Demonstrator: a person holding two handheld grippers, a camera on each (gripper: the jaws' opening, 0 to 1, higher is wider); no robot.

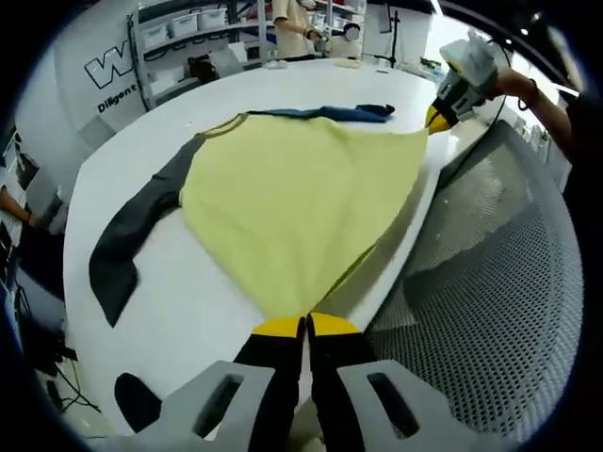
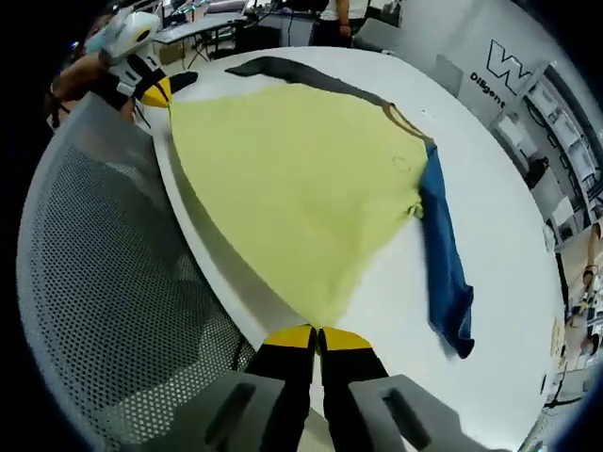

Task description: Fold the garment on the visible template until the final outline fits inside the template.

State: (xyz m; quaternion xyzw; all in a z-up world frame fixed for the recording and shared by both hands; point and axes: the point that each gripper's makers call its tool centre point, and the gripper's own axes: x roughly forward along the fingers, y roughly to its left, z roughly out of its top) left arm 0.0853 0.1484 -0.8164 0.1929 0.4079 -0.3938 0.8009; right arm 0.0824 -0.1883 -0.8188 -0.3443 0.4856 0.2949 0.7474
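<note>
garment spread on the white table, its yellow body lying flat with a dark grey sleeve stretched out on one side and a blue sleeve on the other. left gripper has its yellow-tipped jaws pressed together on one bottom corner of the yellow body at the table's near edge. right gripper has its jaws closed on the other bottom corner in the same way; in the left gripper view it appears at the far corner, held by a hand. beside the table's edge sits a grey perforated surface. shelving with bins stands behind the table, and a person stands at its far side
</note>
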